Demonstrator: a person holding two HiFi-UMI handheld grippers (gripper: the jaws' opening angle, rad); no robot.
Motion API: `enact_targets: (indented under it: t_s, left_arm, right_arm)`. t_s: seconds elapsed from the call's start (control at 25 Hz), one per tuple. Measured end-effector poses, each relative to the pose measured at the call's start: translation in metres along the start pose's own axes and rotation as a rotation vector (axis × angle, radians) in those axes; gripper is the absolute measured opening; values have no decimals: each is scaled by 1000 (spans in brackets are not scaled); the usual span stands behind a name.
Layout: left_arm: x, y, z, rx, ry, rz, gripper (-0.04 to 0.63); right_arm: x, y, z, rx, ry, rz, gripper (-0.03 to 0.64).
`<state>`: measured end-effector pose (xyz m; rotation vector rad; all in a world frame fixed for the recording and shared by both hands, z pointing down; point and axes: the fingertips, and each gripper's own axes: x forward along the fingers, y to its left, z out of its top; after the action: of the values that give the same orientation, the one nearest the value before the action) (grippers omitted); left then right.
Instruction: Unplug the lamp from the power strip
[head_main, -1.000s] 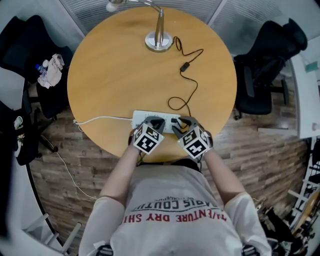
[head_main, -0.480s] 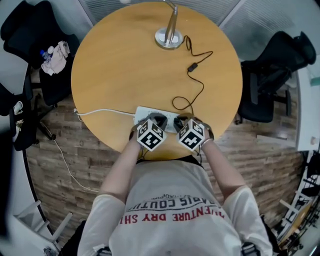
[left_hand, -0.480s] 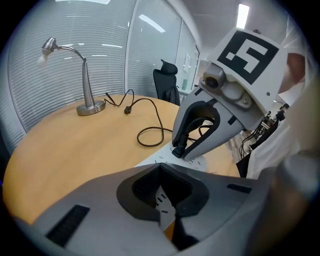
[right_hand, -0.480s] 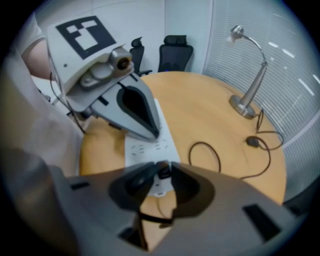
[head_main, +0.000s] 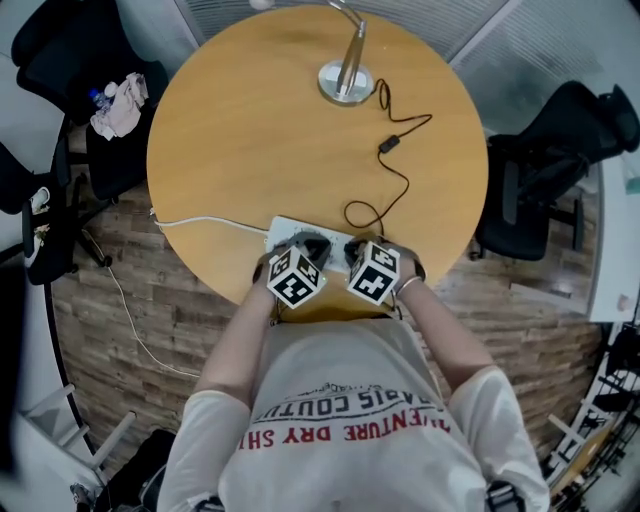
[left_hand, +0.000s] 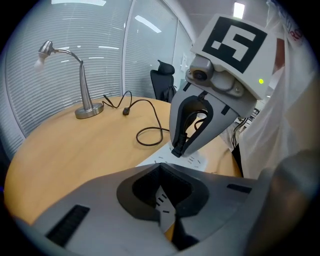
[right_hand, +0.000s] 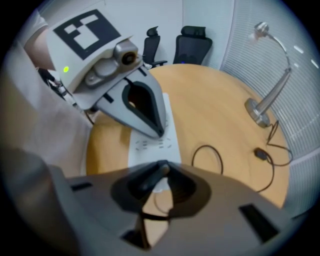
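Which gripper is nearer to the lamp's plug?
Right. The right gripper, jaws just closing, has the plug between them; the left gripper touches the power strip farther along, apart from the plug.

Black plug (left_hand: 177, 149) (looped cord (head_main: 385, 146) from lamp (head_main: 345, 82)) sits in white power strip (head_main: 285, 230).

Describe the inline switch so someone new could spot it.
On the round wooden table, find the silver lamp at the far edge. Follow its thin black cord toward the power strip; the switch is the only small black block on that cord.
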<state>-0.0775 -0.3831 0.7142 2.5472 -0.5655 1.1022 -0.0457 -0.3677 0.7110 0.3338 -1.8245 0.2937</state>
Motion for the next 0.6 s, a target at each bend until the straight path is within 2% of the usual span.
enact_targets:
  t_s: [0.6]
  left_arm:
    - [1,8,2,-63,-16,56,26]
  right_arm:
    - [-7,-5,6,-54,57,-52,71]
